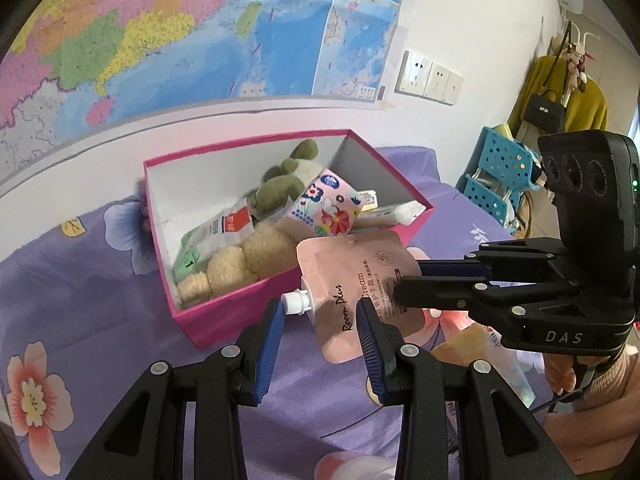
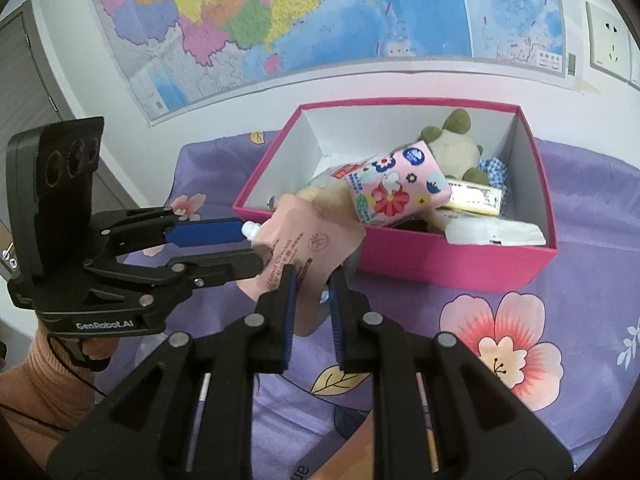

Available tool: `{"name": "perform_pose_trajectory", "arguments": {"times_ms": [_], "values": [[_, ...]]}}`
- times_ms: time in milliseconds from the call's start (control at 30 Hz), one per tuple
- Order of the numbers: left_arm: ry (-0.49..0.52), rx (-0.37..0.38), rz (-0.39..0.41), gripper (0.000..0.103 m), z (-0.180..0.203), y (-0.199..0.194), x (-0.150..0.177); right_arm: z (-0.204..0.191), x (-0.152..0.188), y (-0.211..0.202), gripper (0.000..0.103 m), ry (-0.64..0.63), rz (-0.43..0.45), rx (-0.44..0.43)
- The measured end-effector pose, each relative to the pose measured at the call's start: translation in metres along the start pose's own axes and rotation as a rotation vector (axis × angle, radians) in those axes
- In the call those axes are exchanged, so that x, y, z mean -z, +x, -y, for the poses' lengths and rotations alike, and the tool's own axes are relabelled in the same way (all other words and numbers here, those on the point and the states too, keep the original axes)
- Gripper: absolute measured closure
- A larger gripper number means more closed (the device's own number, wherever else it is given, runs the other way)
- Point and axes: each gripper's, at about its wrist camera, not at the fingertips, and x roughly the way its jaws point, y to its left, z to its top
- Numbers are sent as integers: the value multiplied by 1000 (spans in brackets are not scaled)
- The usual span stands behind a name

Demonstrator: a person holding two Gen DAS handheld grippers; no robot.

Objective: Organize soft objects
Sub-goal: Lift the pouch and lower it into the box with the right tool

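Two grippers meet over a pink hand-cream pouch [image 1: 362, 292] at the edge of a toy-filled box.

The right gripper [image 2: 312, 280] pinches the pouch; the left gripper [image 1: 320, 324] stands parted around its white-capped end, beside the pink box [image 2: 460, 264] of plush toys on a purple floral bedsheet [image 2: 560, 208], beneath a wall map [image 1: 168, 40].

wall map [image 1: 160, 32], wall sockets [image 1: 430, 77], blue baskets [image 1: 500, 176], black handbag [image 1: 545, 111]
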Motion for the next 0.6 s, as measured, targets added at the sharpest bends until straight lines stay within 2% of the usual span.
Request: {"name": "perform_pose_trajectory", "arguments": {"times_ms": [600], "values": [[-27, -17, 35, 66, -6, -4, -25, 5, -30, -3, 84, -40, 53, 22]]}}
